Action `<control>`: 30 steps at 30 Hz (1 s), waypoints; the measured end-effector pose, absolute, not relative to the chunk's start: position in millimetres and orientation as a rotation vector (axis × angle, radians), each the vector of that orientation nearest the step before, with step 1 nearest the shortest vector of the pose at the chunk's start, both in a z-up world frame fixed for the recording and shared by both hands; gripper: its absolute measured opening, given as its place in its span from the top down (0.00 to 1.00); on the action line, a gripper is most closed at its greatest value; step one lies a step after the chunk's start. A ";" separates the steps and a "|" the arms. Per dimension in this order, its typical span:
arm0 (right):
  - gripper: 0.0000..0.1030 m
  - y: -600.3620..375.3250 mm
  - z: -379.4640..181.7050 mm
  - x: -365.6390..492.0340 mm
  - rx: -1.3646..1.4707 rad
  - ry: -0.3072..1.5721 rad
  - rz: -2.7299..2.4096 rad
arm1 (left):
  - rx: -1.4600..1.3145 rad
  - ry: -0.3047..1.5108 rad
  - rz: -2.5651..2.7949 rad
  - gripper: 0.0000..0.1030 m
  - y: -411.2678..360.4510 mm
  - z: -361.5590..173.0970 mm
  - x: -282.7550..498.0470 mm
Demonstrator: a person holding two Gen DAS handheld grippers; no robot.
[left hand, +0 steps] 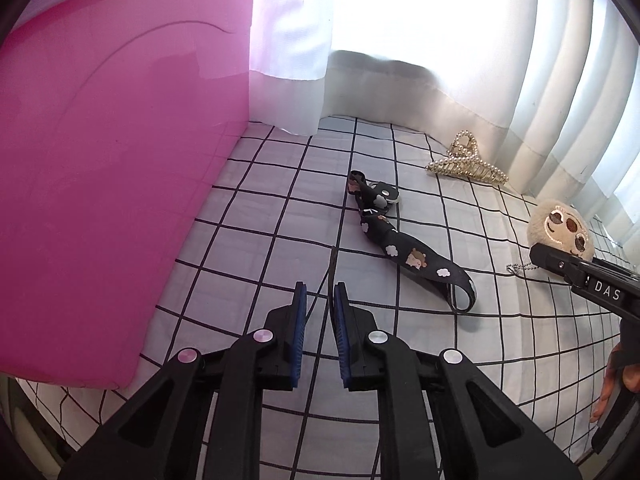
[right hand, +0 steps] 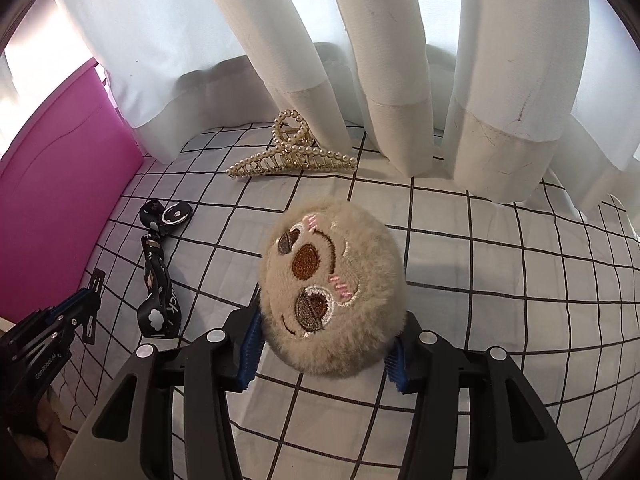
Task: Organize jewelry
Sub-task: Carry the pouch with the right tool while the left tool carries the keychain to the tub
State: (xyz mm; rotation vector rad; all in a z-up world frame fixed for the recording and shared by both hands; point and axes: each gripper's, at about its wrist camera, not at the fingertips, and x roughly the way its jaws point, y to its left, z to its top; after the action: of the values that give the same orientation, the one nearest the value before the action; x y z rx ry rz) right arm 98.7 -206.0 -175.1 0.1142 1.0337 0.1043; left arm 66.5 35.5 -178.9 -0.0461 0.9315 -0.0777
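A beige plush sloth-face charm (right hand: pixel 332 292) sits between the blue pads of my right gripper (right hand: pixel 324 352), which is closed on it; it also shows in the left wrist view (left hand: pixel 562 230) with its ball chain (left hand: pixel 520 268). A pearl hair claw (right hand: pixel 290 154) lies near the curtain, also seen in the left wrist view (left hand: pixel 466 160). A black patterned strap (left hand: pixel 404 246) lies on the checked cloth, also in the right wrist view (right hand: pixel 158 276). My left gripper (left hand: pixel 320 300) is slightly open and empty, hovering low over the cloth left of the strap.
A big pink box (left hand: pixel 116 168) stands at the left, also in the right wrist view (right hand: pixel 60 200). White curtains (right hand: pixel 360 60) hang along the back edge. The checked cloth (left hand: pixel 280 200) covers the surface.
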 end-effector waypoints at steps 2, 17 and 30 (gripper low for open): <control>0.53 -208.2 -172.9 87.3 0.118 1.032 0.103 | -0.050 0.921 -0.082 0.86 36.7 -172.1 57.6; 0.53 -191.3 -72.1 17.9 0.085 0.901 0.183 | -0.035 0.716 -0.162 0.86 34.7 -51.3 3.2; 0.53 -68.3 38.0 51.7 -0.019 0.672 0.463 | -0.096 0.509 0.010 0.86 132.7 49.5 6.1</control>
State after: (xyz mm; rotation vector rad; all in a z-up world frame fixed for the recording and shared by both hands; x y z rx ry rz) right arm 51.7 -68.3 38.0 -0.0190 0.6716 0.4631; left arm 6.1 132.7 49.5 -0.0963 0.5089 0.0097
